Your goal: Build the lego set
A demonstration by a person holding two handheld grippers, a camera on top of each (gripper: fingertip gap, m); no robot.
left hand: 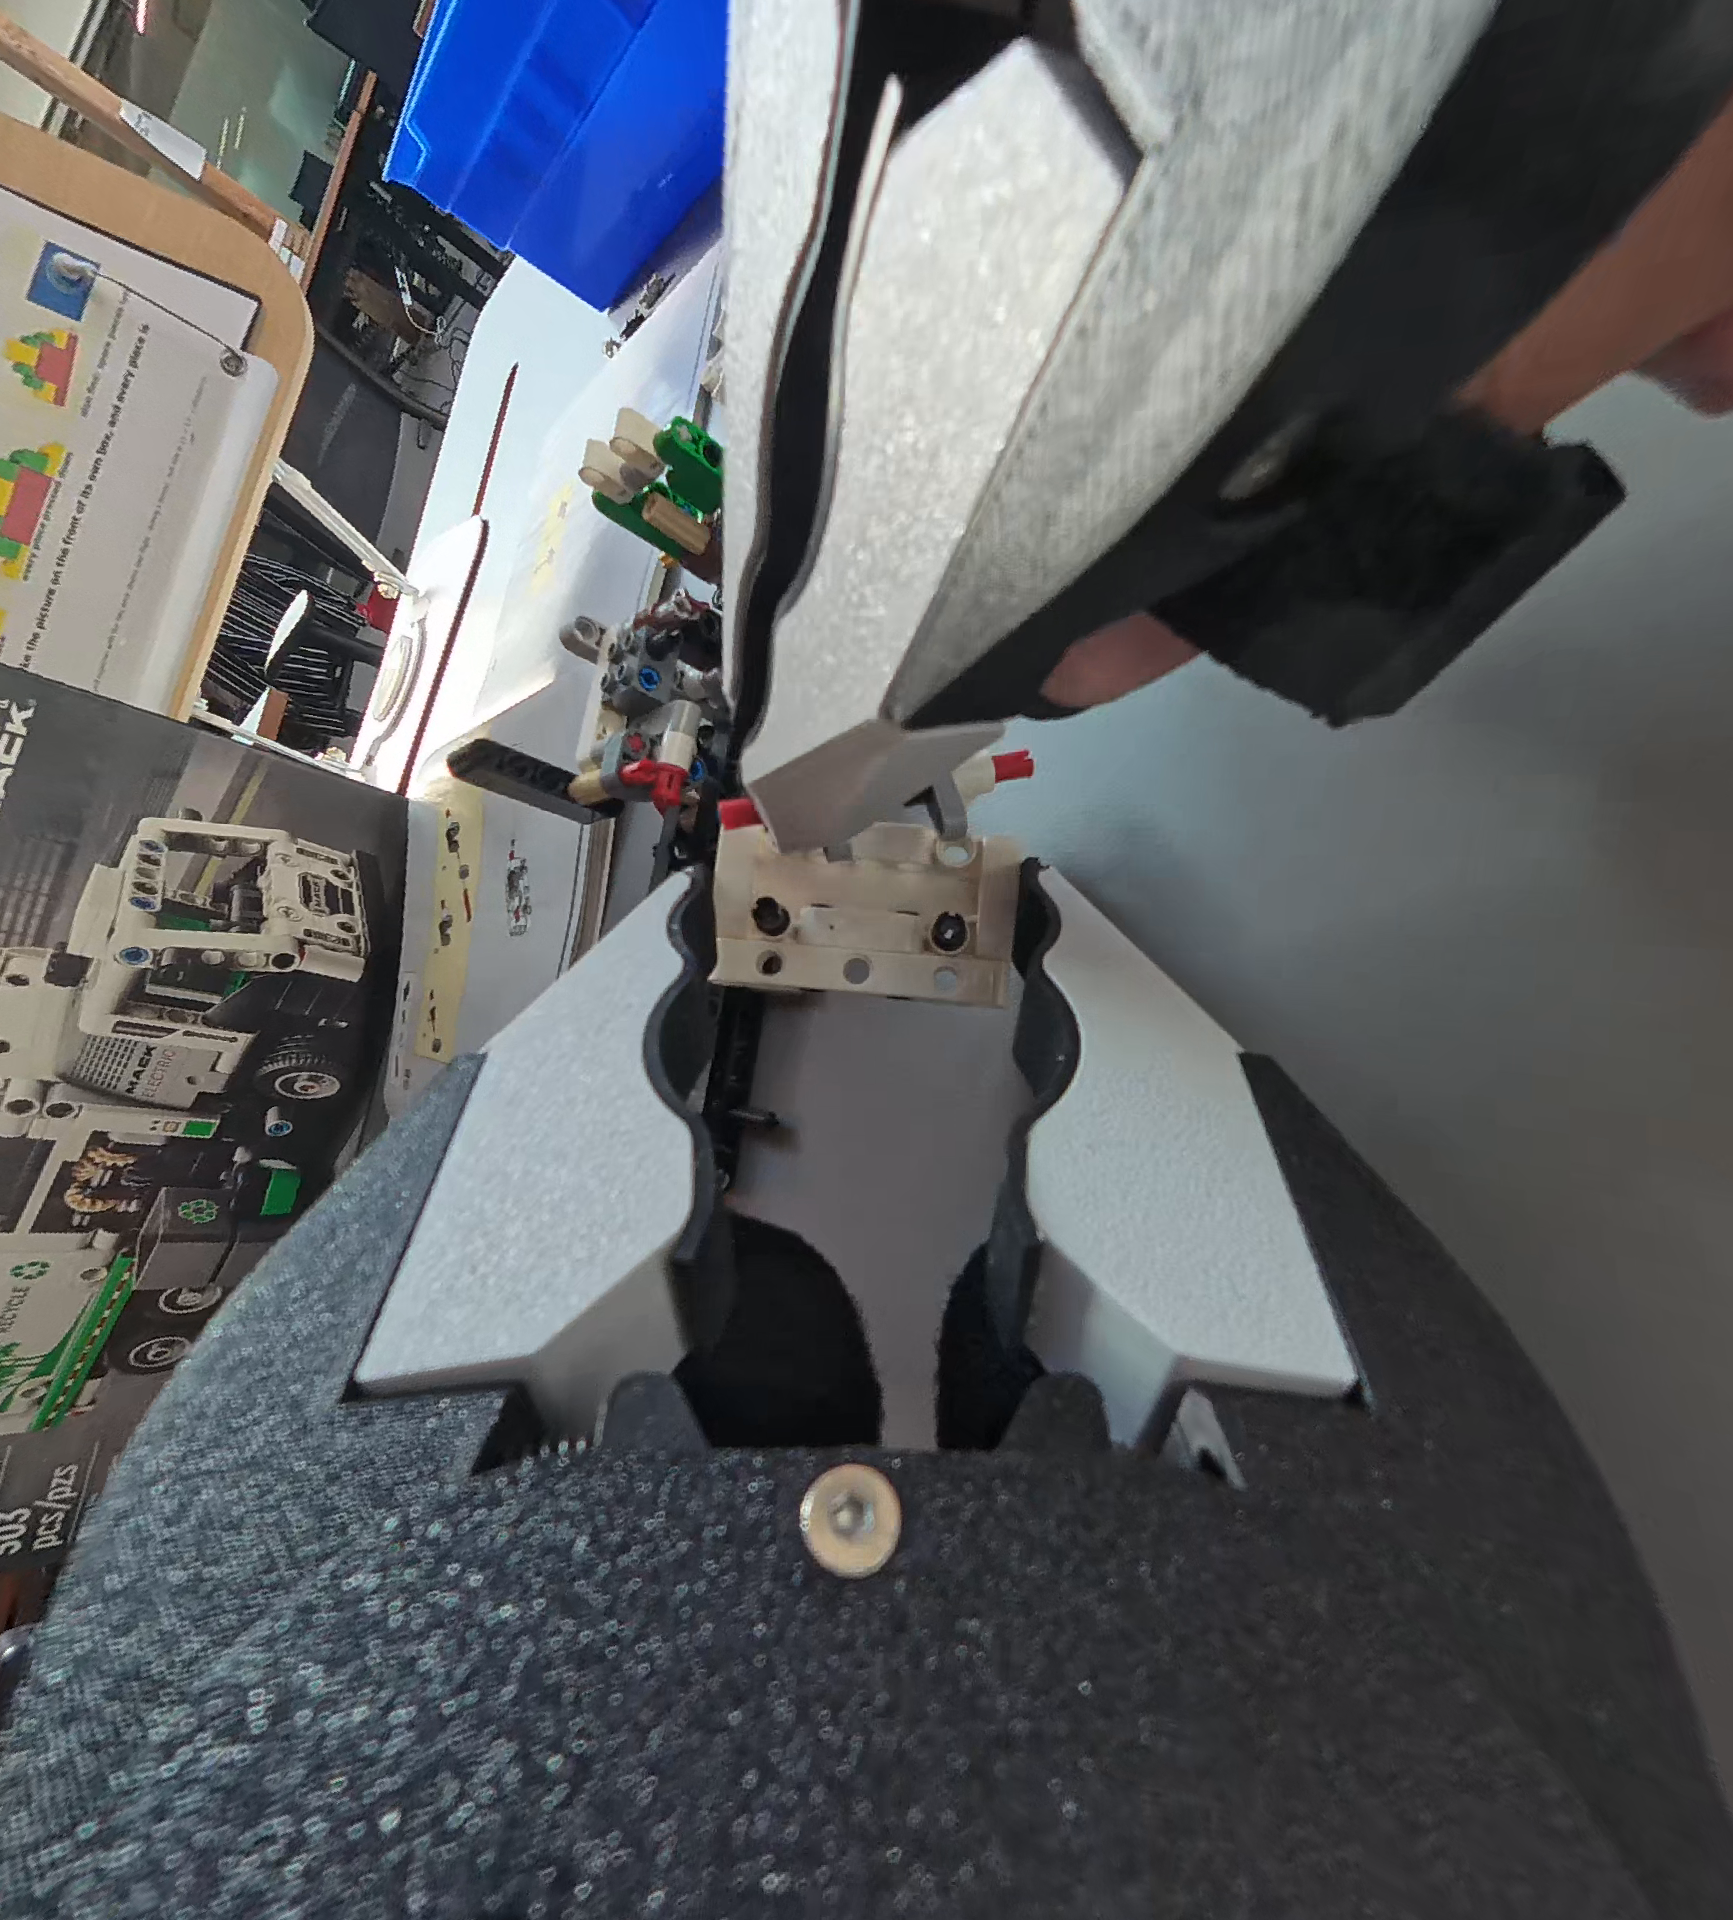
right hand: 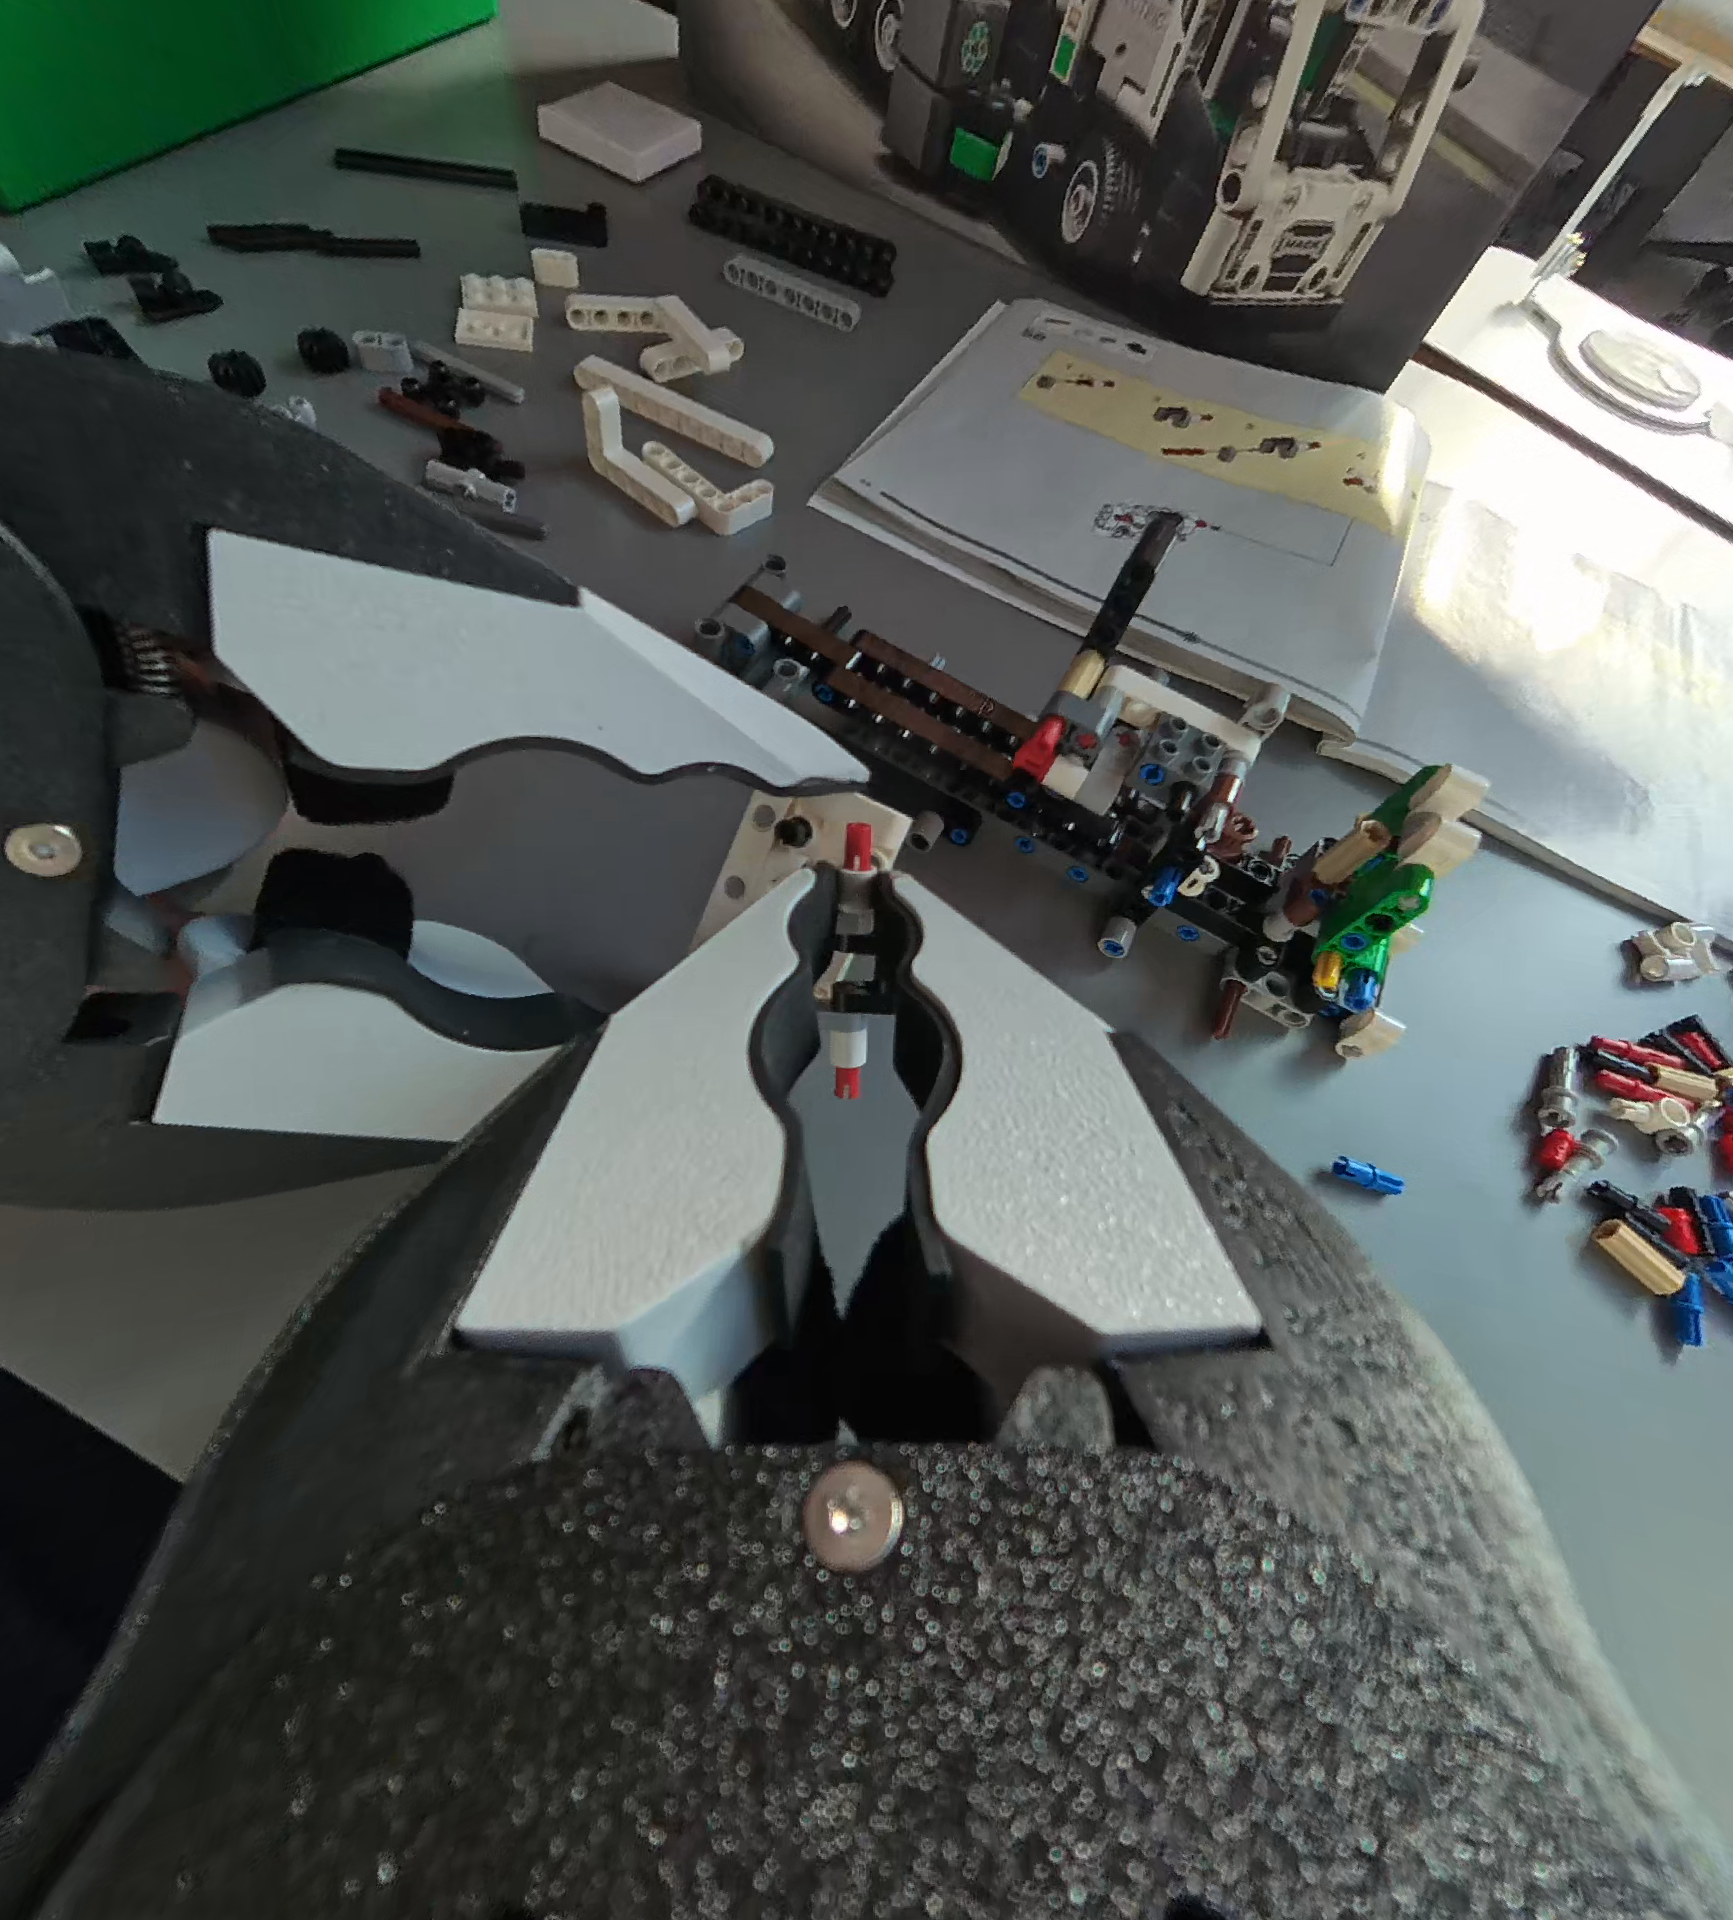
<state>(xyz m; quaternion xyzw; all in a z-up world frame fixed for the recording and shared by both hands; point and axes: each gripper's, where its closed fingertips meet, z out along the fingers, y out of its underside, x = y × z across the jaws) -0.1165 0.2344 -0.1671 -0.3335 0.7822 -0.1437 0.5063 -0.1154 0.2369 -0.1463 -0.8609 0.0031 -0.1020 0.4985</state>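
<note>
We see the left gripper (left hand: 862,935) spread fairly wide around a white block with holes (left hand: 862,930), and both dark pads press on the block's two ends, so the block is clamped and held off the grey desk (left hand: 1464,1039). The right gripper (right hand: 854,904) is almost closed on a small rod piece with red ends (right hand: 846,1029); its white, grey and black middle sits pinched between the narrow fingertips, one red end poking out beyond the tips and the other showing in the hollow behind them. In the left wrist view the right gripper comes down from the top edge, its tips just above the block's upper edge, with the red ends showing on either side of them. Toward the middle of the desk, just beyond the grippers, lies a long half-built frame (right hand: 1101,790) of black and brown beams with blue pins and a green part at its right end. An open instruction booklet (right hand: 1132,488) lies behind it, and a picture box showing a white truck (right hand: 1153,135) stands at the desk's far edge. Loose white and black pieces (right hand: 633,395) are scattered toward the far left, and a heap of red, blue and black pins (right hand: 1693,1174) lies near the right edge. A green bin (right hand: 166,73) sits at the far left corner.
</note>
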